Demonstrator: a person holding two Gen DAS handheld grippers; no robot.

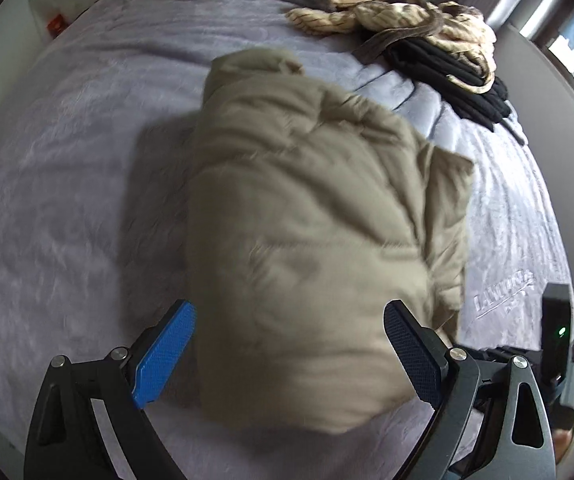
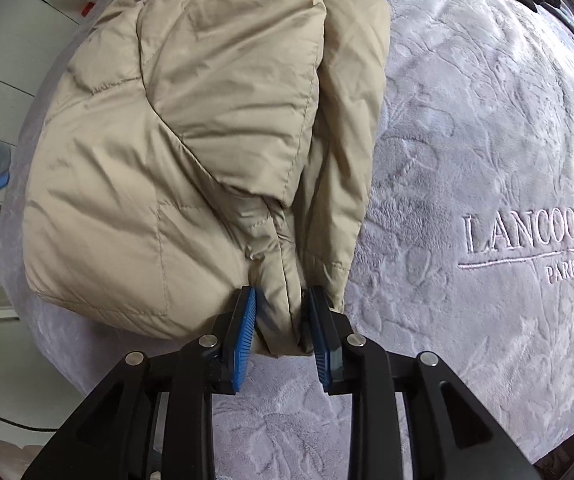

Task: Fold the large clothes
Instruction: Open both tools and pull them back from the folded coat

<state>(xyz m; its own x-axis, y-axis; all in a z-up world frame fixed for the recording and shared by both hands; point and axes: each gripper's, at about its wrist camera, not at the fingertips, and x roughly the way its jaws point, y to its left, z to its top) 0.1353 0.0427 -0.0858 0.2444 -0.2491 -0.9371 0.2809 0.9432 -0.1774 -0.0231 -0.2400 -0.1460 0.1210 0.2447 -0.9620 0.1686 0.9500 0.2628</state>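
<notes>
Blue pads on the right hand-held gripper (image 2: 281, 308) sit close together w/ a bunched edge of the tan puffy jacket (image 2: 175, 152) between them; pads touch the cloth on both sides, so it has hold of the jacket. The left hand-held gripper (image 1: 291, 344) is wide open, pads well apart, gripping nothing; it hangs over the near end of the jacket, tho the pic is blurry. The jacket lies folded in a thick bundle on the bed, on a soft grey blanket (image 2: 467, 140) w/ stitched letters (image 2: 531, 236); farther back, near the bed's far edge, a striped cream garment (image 1: 391, 12) lies rumpled on top of a black folded one (image 1: 455, 80).
</notes>
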